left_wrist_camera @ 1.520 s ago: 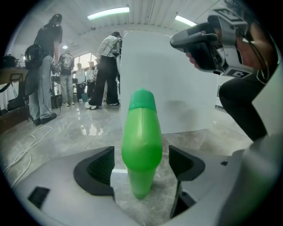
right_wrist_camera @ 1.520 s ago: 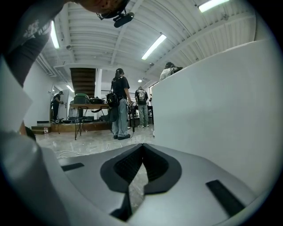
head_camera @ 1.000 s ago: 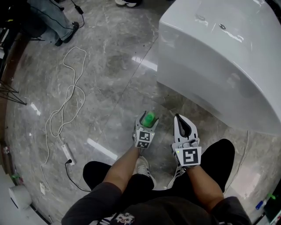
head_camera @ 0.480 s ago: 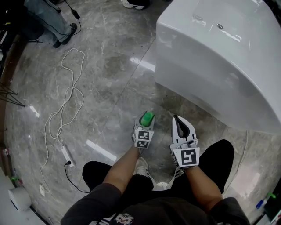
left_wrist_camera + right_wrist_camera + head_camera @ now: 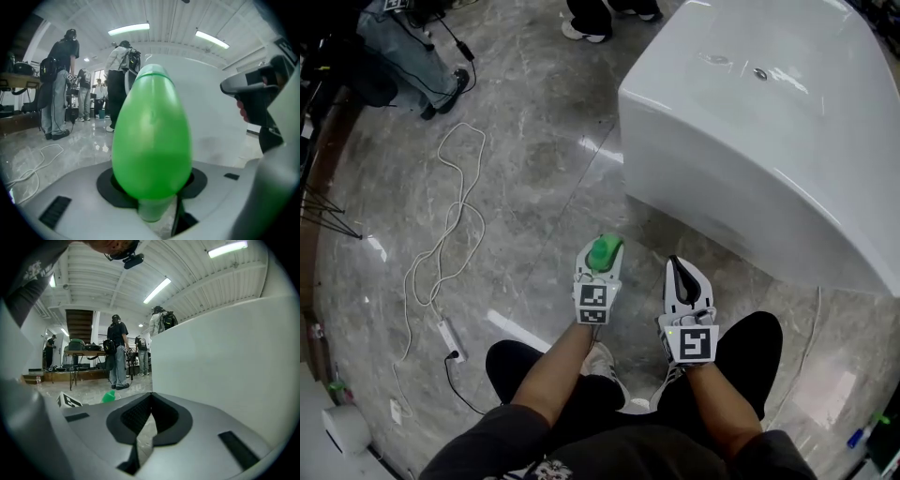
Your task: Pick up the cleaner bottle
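Hard to read:
- Head view: only the green top of the bottle (image 5: 603, 253) shows, sitting between the jaws of the left claw (image 5: 601, 244). The rest is covered by the claw.
- Left gripper view: the bottle (image 5: 152, 136) fills the middle of the frame. Its lower end is cut off by the claw body. The plastic is too cloudy to tell what is inside.
- Whether the bottle is clear of the floor (image 5: 534, 169) cannot be told from the head view. In the left gripper view the floor lies well below it.
- The person's legs hide the floor under both claws.
- The people (image 5: 58, 84) at the back are small and cut off by the frame edges.

Claws:
- Left: the jaws have just been closing with the bottle between them. The pads now press on it from both sides.
- Right claw (image 5: 677, 264): jaws together at the tips, nothing between them. It is just beside the left claw.

Containers:
- The white tub (image 5: 750, 141) stands near both claws, ahead and to the right. Only its outer wall and top show, so its contents are unreadable.

Other: a white cable (image 5: 441, 216) loops on the floor to a power strip (image 5: 445, 330), well apart from the claws.
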A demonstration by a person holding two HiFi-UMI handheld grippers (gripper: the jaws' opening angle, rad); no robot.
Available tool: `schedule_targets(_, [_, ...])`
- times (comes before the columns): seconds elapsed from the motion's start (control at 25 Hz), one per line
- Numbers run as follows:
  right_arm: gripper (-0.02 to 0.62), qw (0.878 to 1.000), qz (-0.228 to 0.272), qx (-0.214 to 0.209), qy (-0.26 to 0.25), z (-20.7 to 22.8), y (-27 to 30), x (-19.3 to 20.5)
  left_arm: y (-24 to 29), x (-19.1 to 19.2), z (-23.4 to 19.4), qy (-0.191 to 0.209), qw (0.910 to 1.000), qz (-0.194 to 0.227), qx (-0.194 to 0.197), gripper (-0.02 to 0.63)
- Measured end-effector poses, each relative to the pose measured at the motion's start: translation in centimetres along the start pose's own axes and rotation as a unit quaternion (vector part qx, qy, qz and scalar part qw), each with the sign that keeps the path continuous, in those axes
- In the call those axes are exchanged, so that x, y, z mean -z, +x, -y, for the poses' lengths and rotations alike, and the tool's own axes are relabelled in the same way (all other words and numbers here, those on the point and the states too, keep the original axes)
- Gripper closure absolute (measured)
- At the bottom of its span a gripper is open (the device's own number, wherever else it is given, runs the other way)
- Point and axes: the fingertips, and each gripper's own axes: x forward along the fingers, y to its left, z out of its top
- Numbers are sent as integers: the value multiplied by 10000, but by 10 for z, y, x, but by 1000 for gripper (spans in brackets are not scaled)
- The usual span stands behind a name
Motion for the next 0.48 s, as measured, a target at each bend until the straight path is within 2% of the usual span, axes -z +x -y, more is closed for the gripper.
schedule_targets(0.2, [580,9999,66,66,-41,2,-23,-88,-38,-108,9,-36,9998,181,31,423])
schedule_targets(0.36, [580,9998,166,116,-18,2,-52,-186,-85,-225,22,-146,9992,353,114,423])
schedule_targets(0.48, [580,9998,53,200,-60,9,-77,-261,-121,-315,37,-174,9985,491,168,423])
